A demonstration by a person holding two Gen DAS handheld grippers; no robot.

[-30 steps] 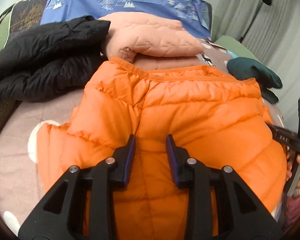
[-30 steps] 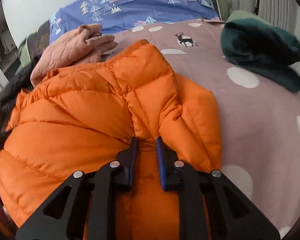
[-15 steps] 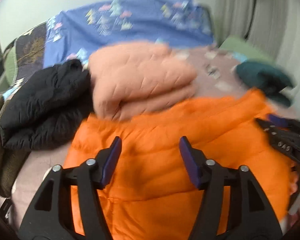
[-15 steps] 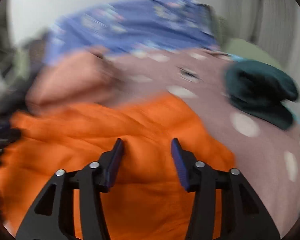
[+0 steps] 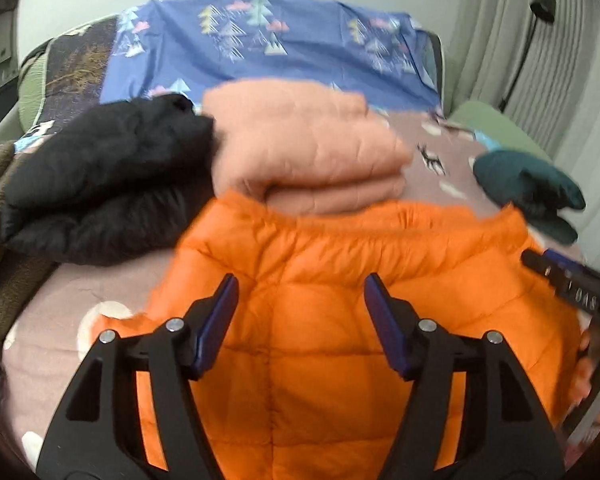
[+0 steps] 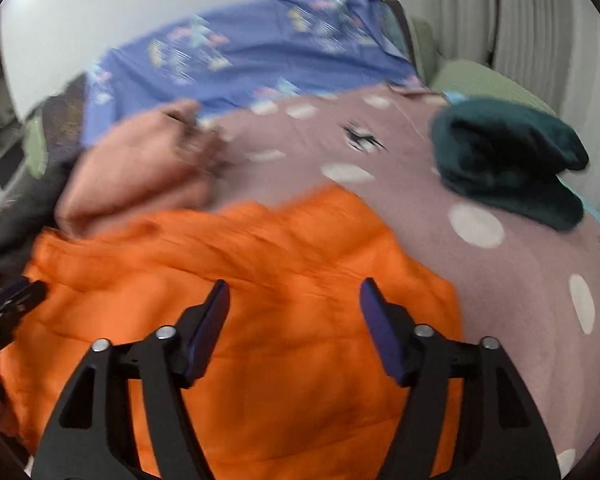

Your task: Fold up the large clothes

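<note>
Two tools, both with jaws spread wide and holding nothing: the left tool [image 5: 298, 292] and the right tool [image 6: 294, 298] hang over one orange jacket [image 5: 340, 300], which lies folded at the near edge of the bed [image 6: 500, 280]. Beyond it lie one folded pink jacket [image 5: 308, 148] and, toward the right edge, one dark green garment [image 6: 508, 160]. Only the left view shows the black jacket [image 5: 108, 176] at the left edge; the right view is blurred.
</note>
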